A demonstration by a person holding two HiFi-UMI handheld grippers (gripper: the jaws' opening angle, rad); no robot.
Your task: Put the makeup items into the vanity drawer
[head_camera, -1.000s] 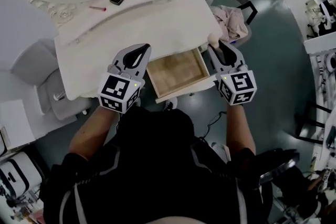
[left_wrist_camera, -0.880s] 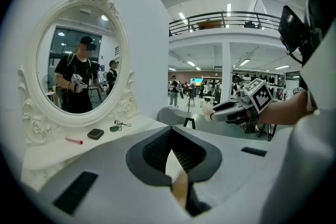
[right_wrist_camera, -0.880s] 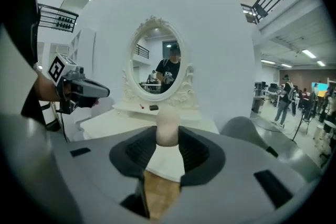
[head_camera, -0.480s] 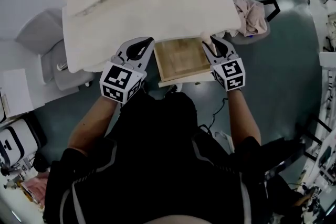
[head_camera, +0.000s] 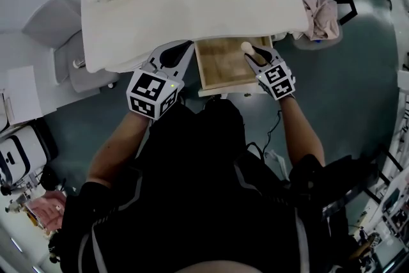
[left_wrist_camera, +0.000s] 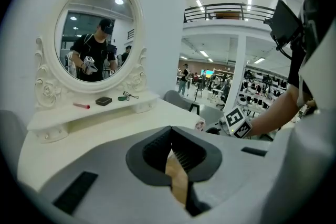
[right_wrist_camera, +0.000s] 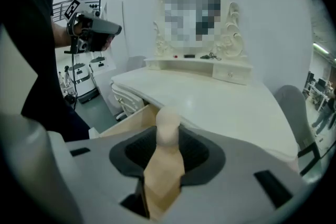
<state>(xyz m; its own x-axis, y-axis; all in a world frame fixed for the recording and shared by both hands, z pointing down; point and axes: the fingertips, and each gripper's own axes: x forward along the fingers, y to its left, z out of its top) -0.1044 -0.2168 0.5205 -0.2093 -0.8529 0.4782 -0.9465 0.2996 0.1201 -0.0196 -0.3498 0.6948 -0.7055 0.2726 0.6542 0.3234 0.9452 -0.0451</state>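
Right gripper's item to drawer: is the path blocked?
Nothing visible blocks it. The right gripper holds the beige round-tipped item over the open drawer, whose wooden floor shows bare.

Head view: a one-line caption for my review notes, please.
Right gripper holds a beige makeup item over the open drawer of a white vanity; left gripper shut and empty beside it.

Head view: above the person, looking steeply down; vanity tabletop (head_camera: 192, 3) at 12 o'clock.
Left gripper view: riding the left gripper (left_wrist_camera: 171, 131), low over the tabletop, mirror (left_wrist_camera: 94, 34) at 10 o'clock.
Right gripper view: riding the right gripper (right_wrist_camera: 167, 128), mirror at 12 o'clock.
Shared by all: tabletop, mirror shelf (left_wrist_camera: 79, 118).
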